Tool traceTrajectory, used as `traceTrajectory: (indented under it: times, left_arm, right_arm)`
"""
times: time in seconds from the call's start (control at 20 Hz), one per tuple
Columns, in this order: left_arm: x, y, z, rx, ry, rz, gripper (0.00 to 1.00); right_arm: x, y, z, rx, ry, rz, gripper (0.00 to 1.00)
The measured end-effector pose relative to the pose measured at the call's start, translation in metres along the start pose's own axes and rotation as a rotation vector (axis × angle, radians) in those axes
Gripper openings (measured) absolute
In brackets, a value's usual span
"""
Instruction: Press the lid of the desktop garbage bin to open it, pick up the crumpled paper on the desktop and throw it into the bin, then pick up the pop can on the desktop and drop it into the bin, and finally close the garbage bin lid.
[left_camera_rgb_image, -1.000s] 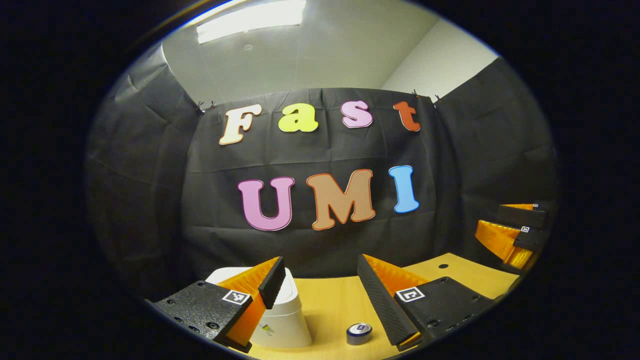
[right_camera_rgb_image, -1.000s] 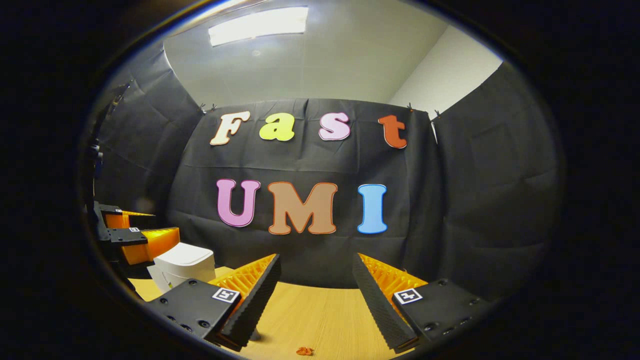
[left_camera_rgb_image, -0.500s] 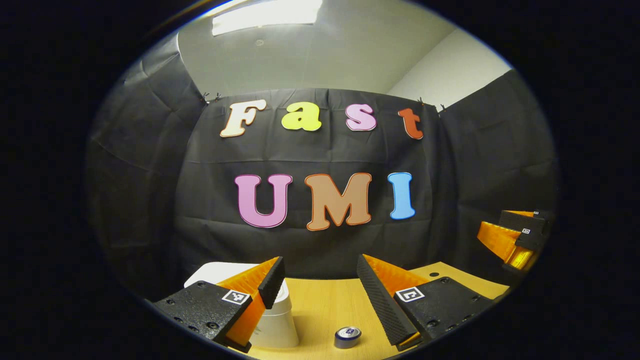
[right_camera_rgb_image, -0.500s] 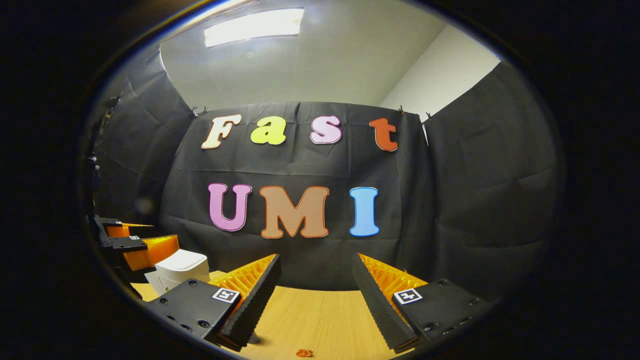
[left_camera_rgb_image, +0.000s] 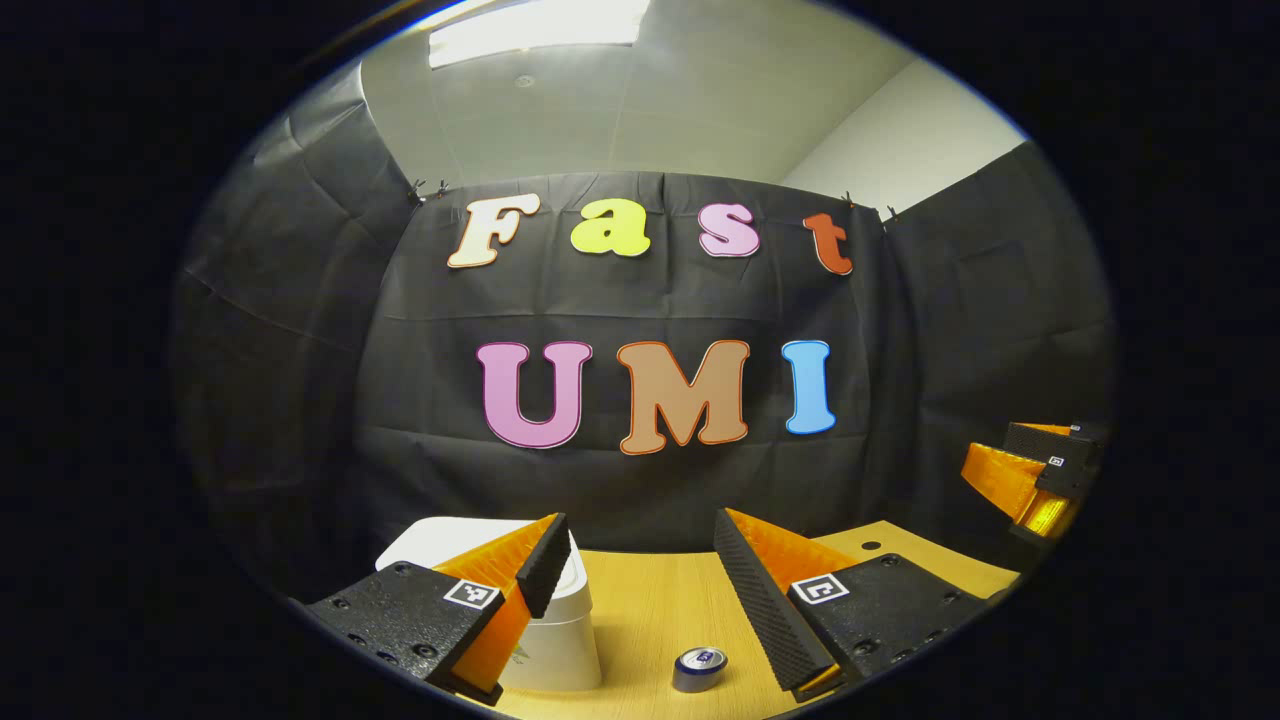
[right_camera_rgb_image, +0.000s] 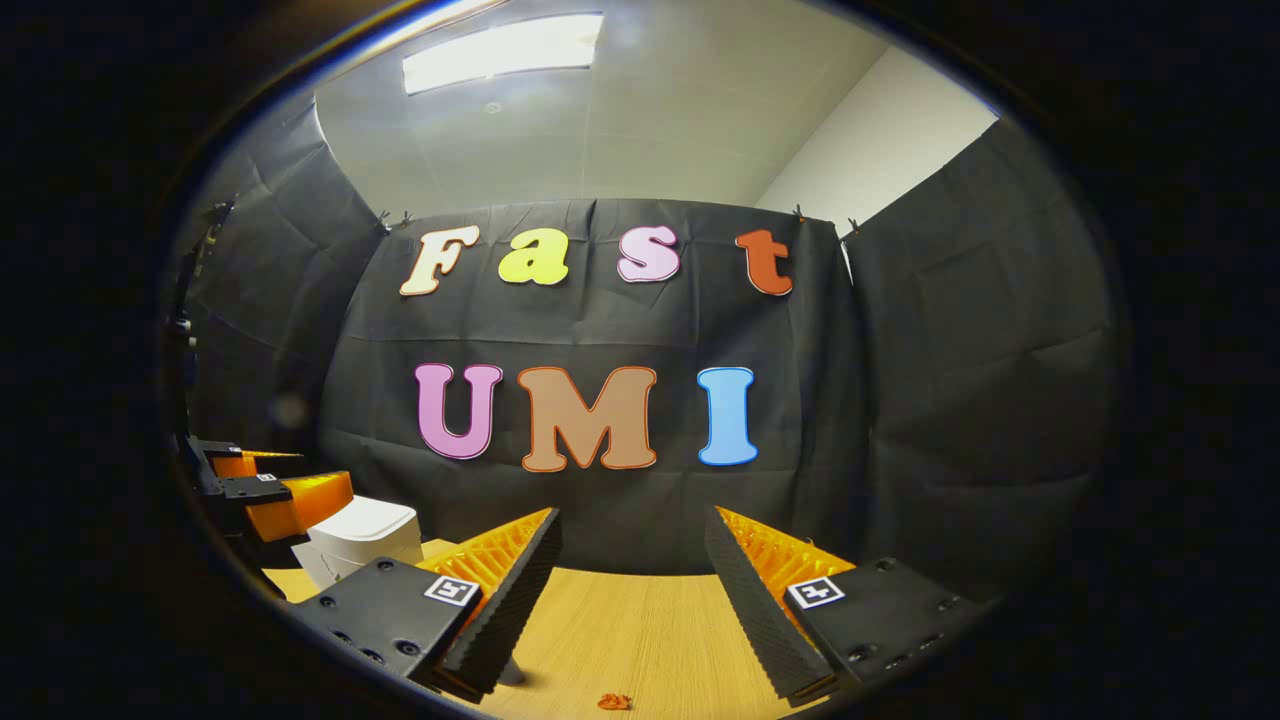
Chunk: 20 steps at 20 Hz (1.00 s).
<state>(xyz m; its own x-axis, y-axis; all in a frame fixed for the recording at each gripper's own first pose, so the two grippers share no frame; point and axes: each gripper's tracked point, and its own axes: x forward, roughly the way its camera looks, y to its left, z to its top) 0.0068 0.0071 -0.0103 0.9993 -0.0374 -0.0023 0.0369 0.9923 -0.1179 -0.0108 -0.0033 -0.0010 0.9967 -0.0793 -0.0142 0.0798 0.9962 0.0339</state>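
Note:
A white desktop garbage bin (left_camera_rgb_image: 555, 640) with its lid down stands on the wooden desktop (left_camera_rgb_image: 650, 610), partly behind the left finger of my left gripper (left_camera_rgb_image: 640, 590), which is open and empty above the desk. A pop can (left_camera_rgb_image: 699, 669) stands upright just right of the bin, between the fingers' lines. In the right gripper view the bin (right_camera_rgb_image: 362, 535) sits at the far left, with the left gripper (right_camera_rgb_image: 275, 495) hovering beside it. My right gripper (right_camera_rgb_image: 632, 590) is open and empty. A small orange crumpled paper (right_camera_rgb_image: 614, 702) lies on the desk below it.
Black cloth walls close the booth at the back and on both sides. The right gripper (left_camera_rgb_image: 1030, 475) hangs at the right edge of the left gripper view. A small hole (left_camera_rgb_image: 864, 546) marks the desktop at the back right.
Both views have shifted slightly: the bin and can slid a little left in the left gripper view, then settled. Both grippers stay open and hold nothing.

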Motion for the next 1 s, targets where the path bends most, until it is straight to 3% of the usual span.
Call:
traceTrajectory:
  times: [0.05,0.15,0.55,0.6,0.65,0.7,0.9,1.0]
  left_arm:
    - [-0.002,0.0,-0.001,0.001,0.001,0.001,0.9]
    - [-0.004,0.0,-0.001,-0.001,0.004,0.001,0.94]
    - [-0.011,0.007,0.006,0.016,-0.016,0.031,0.9]
    - [-0.011,0.01,0.007,0.02,-0.017,0.038,0.9]
    - [-0.011,0.013,0.006,0.024,-0.019,0.048,0.9]
    - [-0.011,0.016,0.007,0.027,-0.021,0.057,0.94]
    - [-0.015,0.026,0.01,0.022,-0.034,0.084,0.9]
    - [-0.015,0.035,0.013,0.026,-0.044,0.108,0.94]
  right_arm:
    - [-0.001,0.0,-0.002,-0.003,0.004,0.001,0.95]
    - [-0.004,0.0,-0.002,-0.008,0.009,0.001,0.96]
    - [-0.006,0.002,-0.001,0.001,0.003,0.019,0.96]
    - [-0.005,0.004,-0.001,0.001,0.004,0.023,1.0]
    - [-0.004,0.006,-0.002,0.002,0.005,0.031,0.96]
    - [-0.003,0.008,-0.002,0.003,0.008,0.038,0.96]
    - [-0.003,0.014,-0.003,-0.005,0.006,0.053,0.96]
    - [-0.002,0.015,-0.004,-0.003,0.008,0.057,0.96]
